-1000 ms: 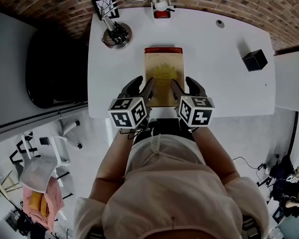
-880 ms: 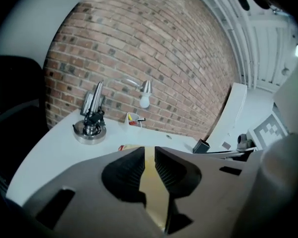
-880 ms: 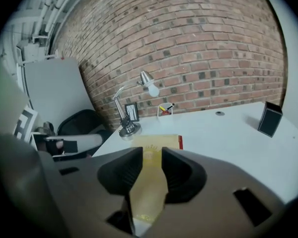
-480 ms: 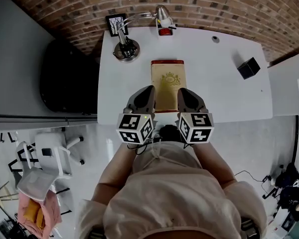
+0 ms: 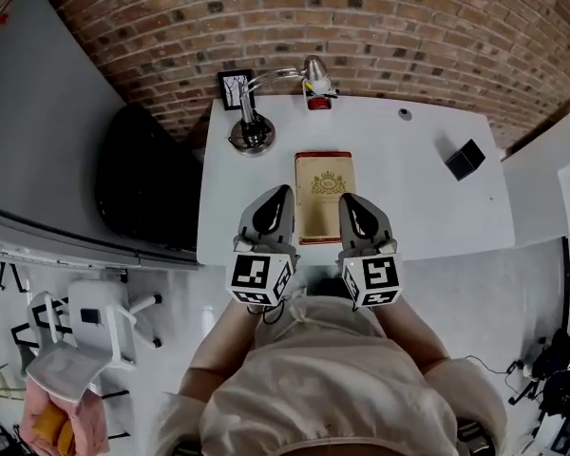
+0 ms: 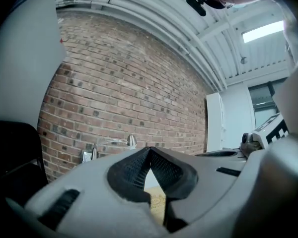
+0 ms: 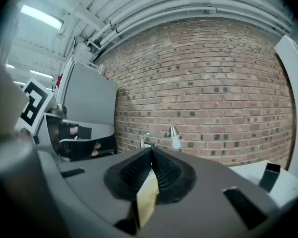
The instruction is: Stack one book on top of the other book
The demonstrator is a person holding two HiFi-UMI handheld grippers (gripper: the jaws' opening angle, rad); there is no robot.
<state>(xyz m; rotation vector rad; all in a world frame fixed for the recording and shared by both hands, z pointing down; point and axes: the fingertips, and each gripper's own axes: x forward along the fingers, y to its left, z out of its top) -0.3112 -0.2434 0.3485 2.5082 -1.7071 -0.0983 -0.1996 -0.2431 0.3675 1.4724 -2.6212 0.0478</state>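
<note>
Tan book [image 5: 325, 196] lies flat, long axis running toward brick wall [image 5: 361, 27].

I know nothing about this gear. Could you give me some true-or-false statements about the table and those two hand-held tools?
The tan-covered book lies flat on the white table. True.
The left hand-held gripper clamps the book. False: its jaws are shut on nothing, clear of the book.
A black cube sits on the table, right of the book. True.
The desk lamp stands right of the book. False: it stands to its left.
</note>
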